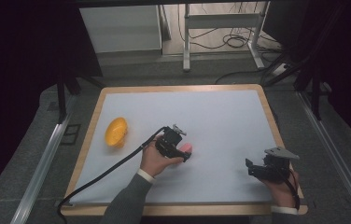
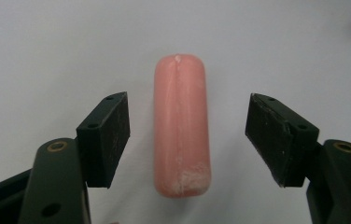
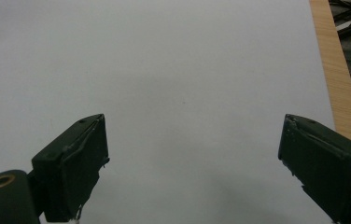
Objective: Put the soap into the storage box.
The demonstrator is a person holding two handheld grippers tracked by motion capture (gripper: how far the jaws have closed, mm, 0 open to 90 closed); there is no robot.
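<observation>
A pink sausage-shaped piece (image 2: 179, 126) lies on the white mat, lengthwise between the jaws of my left gripper (image 2: 187, 135). Both pads stand a little off its sides and neither touches it, so the gripper is open. From above, the left gripper (image 1: 183, 154) points down over the pink piece (image 1: 186, 148) near the middle of the mat. My right gripper (image 1: 249, 168) rests near the front right corner. In its own view the right gripper (image 3: 192, 140) is open over bare mat with nothing between its jaws.
A yellow bowl-like object (image 1: 116, 131) lies on its side at the left of the white mat (image 1: 220, 112). The mat covers a wooden board whose edge (image 3: 339, 84) runs close to the right gripper. Dark floor and metal frames surround the table.
</observation>
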